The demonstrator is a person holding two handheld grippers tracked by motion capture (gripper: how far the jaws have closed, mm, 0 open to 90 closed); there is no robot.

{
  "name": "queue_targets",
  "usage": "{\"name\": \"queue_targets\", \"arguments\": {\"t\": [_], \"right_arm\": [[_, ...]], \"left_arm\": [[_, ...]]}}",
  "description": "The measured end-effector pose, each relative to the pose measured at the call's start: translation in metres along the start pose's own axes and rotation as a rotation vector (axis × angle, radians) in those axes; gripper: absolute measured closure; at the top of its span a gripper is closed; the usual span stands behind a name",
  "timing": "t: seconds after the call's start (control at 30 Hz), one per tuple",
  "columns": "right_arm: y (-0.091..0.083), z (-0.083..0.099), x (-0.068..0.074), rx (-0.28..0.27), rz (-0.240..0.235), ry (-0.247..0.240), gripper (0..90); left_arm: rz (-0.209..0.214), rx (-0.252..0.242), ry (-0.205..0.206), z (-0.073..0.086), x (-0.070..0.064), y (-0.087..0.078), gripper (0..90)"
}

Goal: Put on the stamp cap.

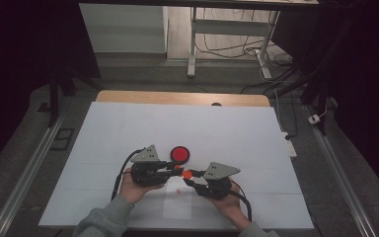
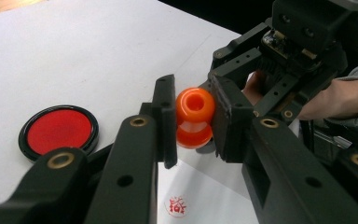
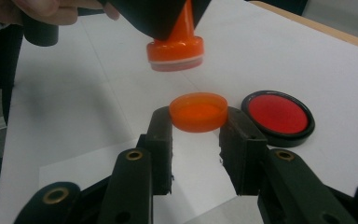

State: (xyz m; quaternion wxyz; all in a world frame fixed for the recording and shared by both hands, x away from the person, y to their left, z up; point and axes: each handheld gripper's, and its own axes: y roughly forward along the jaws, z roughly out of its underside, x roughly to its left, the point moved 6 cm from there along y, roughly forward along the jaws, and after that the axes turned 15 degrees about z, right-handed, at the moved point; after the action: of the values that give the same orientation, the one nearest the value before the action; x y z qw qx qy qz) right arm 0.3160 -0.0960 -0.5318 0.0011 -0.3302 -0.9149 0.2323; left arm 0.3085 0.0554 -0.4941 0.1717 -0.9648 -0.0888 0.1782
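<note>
Your left tongs [image 2: 191, 116] grip the orange plastic knob-handled stamp [image 2: 194, 117] above the surface; your right tongs [image 3: 196, 128] pinch its shallow orange cap [image 3: 198, 111] just below it. The paper slip [image 2: 200, 196] already bears a red print (stamping looks done); capping remains.

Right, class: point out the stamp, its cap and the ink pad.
stamp [image 2: 194, 116], left gripper view, orange handle.
cap [image 3: 198, 112], right gripper view, open inside.
ink pad [image 3: 278, 115], right gripper view, red centre.

Dim room, desk legs [image 1: 192, 44] behind
</note>
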Motion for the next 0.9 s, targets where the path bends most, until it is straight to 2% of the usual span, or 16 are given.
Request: {"name": "queue_targets", "arguments": {"t": [0.4, 0.9], "right_arm": [[0.0075, -0.0039, 0.0084, -0.002, -0.020, -0.014, 64.6], [0.0074, -0.0062, 0.0076, -0.014, -0.026, 0.016, 64.7]], "left_arm": [[0.001, 0.005, 0.004, 0.0002, -0.0007, 0.0019, 71.9], [0.003, 0.008, 0.001, 0.0016, 0.0000, 0.0054, 72.0]]}}
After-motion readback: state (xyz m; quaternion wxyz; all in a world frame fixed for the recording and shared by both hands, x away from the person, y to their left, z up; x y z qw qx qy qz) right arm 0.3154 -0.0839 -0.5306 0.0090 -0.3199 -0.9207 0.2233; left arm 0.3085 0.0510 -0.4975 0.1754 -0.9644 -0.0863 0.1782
